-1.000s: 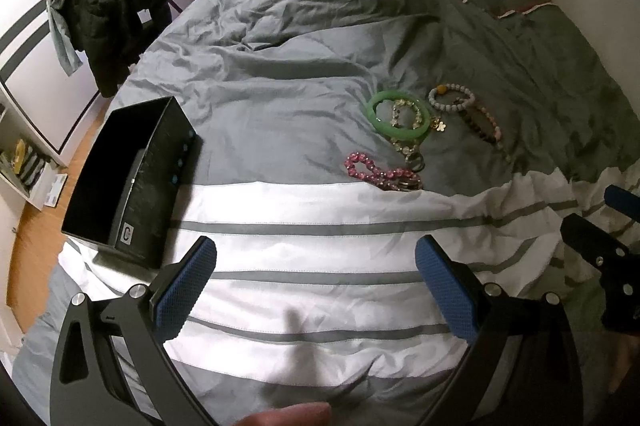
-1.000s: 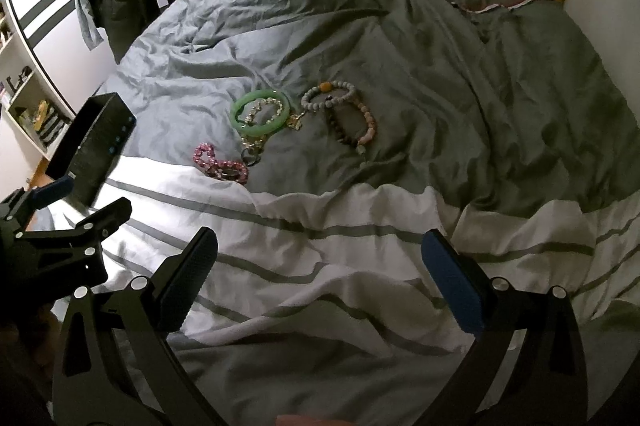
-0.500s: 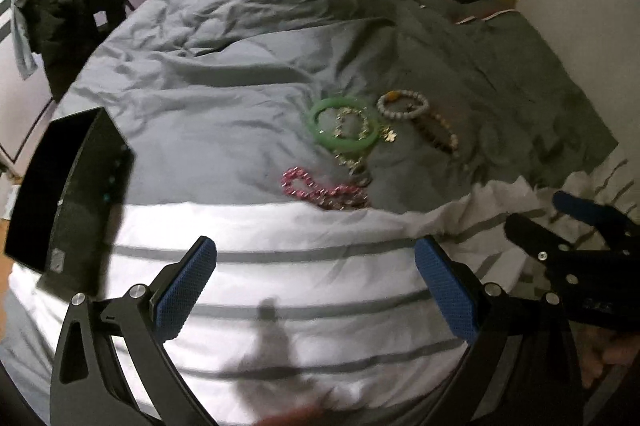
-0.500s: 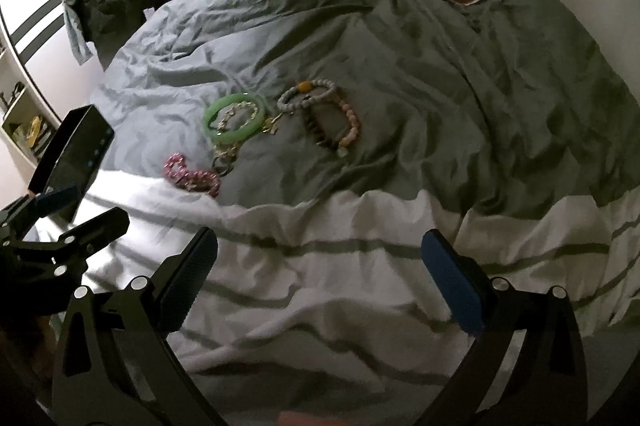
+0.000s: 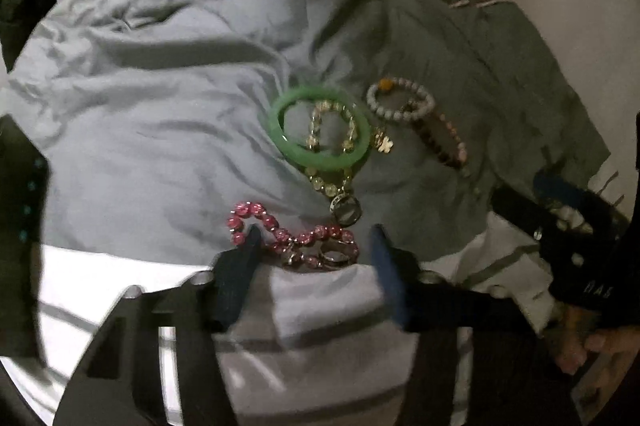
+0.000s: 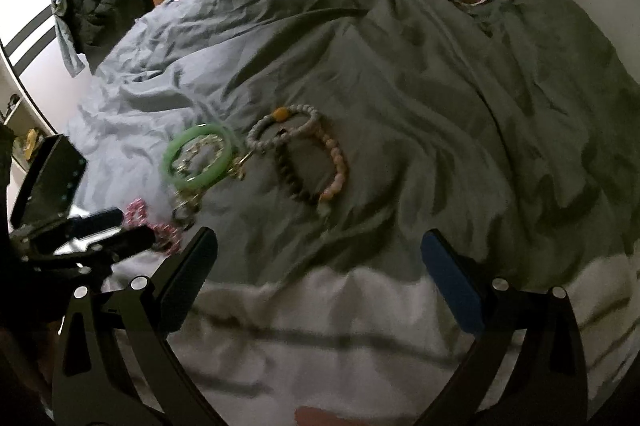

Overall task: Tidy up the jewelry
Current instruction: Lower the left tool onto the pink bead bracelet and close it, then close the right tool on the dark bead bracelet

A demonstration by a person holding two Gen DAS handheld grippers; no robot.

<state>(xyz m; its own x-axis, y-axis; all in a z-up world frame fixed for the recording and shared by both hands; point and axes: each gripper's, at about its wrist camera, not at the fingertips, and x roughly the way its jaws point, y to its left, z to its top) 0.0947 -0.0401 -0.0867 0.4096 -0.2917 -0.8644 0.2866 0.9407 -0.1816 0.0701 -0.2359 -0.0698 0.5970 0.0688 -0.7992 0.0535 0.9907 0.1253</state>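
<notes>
The left hand-held gripper (image 5: pixel 314 246), jaws closing around the pink bracelet (image 5: pixel 296 242), may pinch duvet (image 5: pixel 160 129) too; the right hand-held gripper (image 6: pixel 320 258) hangs open.

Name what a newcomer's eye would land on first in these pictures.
A green bangle lies mid-bed on the grey duvet with a pale bead bracelet inside it. Just nearer, the left gripper is closing around a pink bead bracelet. The right gripper hangs open over bare duvet.

Rumpled grey-white duvet (image 6: pixel 400 73) carries bracelets: green bangle (image 5: pixel 294 149), pink beads (image 5: pixel 280 234).
</notes>
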